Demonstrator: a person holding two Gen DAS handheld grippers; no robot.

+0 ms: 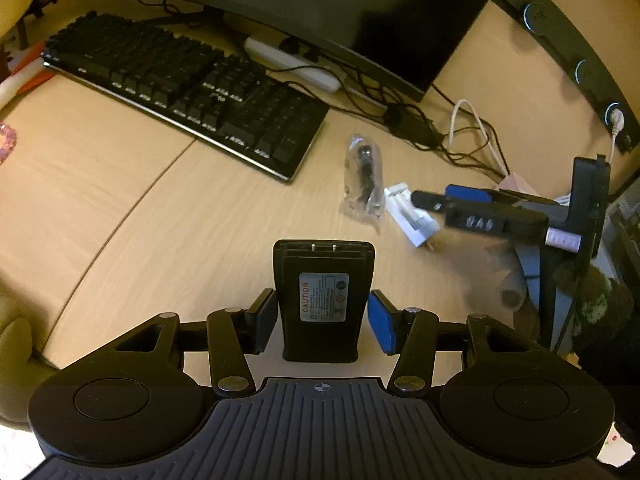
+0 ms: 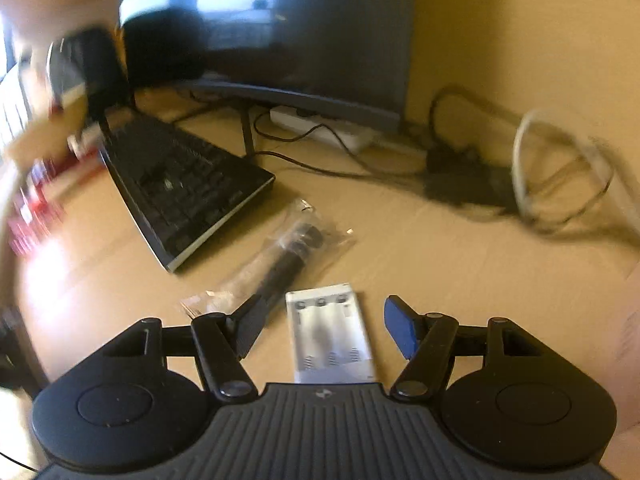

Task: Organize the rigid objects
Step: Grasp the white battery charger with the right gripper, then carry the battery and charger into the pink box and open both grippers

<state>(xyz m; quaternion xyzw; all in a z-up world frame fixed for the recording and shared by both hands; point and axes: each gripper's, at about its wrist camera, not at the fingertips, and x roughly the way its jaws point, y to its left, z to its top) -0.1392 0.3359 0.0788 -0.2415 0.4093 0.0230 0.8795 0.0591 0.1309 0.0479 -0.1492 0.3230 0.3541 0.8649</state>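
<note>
A black battery pack (image 1: 322,300) with a CAUTION label lies on the wooden desk (image 1: 160,216) between the fingers of my left gripper (image 1: 322,322). The pads stand just off its sides, so the gripper is open. A white battery charger (image 2: 330,334) lies between the open fingers of my right gripper (image 2: 326,330), untouched; it also shows in the left wrist view (image 1: 412,214) under my right gripper (image 1: 436,204). A black item in a clear plastic bag (image 2: 280,260) lies left of the charger, also in the left wrist view (image 1: 364,178).
A black keyboard (image 1: 180,88) lies at the back left, in front of a dark monitor (image 1: 340,12). A white power strip (image 1: 292,64) and tangled cables (image 1: 460,132) lie behind the objects. The desk edge curves at the left.
</note>
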